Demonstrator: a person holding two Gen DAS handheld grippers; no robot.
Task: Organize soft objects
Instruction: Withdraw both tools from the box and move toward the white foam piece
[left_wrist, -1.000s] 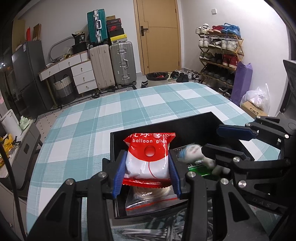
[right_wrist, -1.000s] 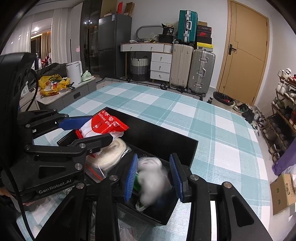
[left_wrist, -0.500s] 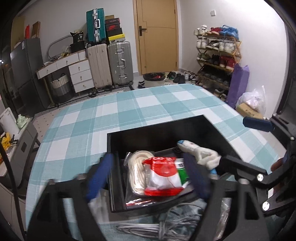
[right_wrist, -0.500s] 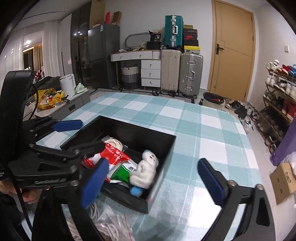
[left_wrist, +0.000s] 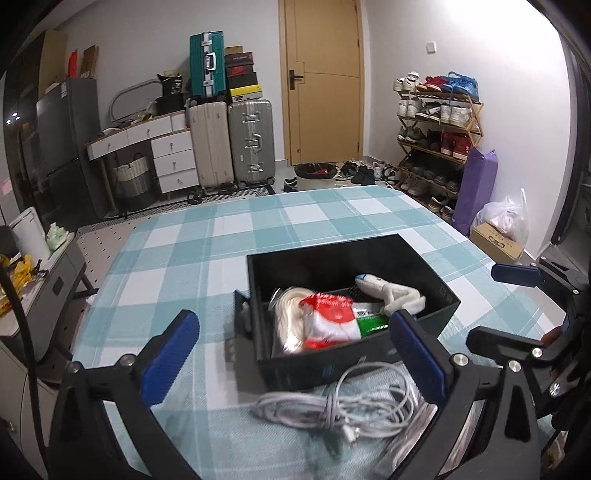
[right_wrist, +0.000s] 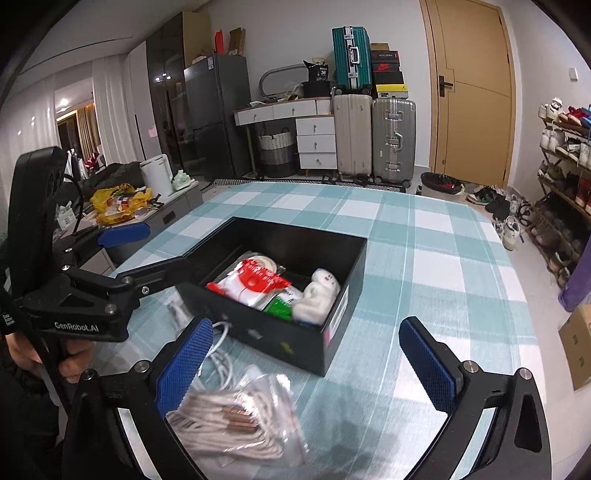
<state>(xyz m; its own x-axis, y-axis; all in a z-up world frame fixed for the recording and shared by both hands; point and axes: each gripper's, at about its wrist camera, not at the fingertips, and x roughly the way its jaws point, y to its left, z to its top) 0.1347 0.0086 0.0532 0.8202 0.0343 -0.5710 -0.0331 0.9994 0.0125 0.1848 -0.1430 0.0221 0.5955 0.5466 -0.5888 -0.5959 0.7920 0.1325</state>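
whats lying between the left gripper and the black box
A loose bundle of grey cable lies on the checked cloth between the left gripper and the black box, in the left wrist view.

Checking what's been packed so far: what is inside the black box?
The black box holds a red-and-white bag, a white plush toy, a green packet and bagged white rope. Anything beneath them is covered.

A teal-and-white checked cloth covers the tabletop (left_wrist: 207, 258). On it sits an open black box (left_wrist: 439, 291) (its contents are soft items), with a loose grey cable (left_wrist: 343, 406) just before it and a clear bag of white cord (right_wrist: 236, 421) nearby.
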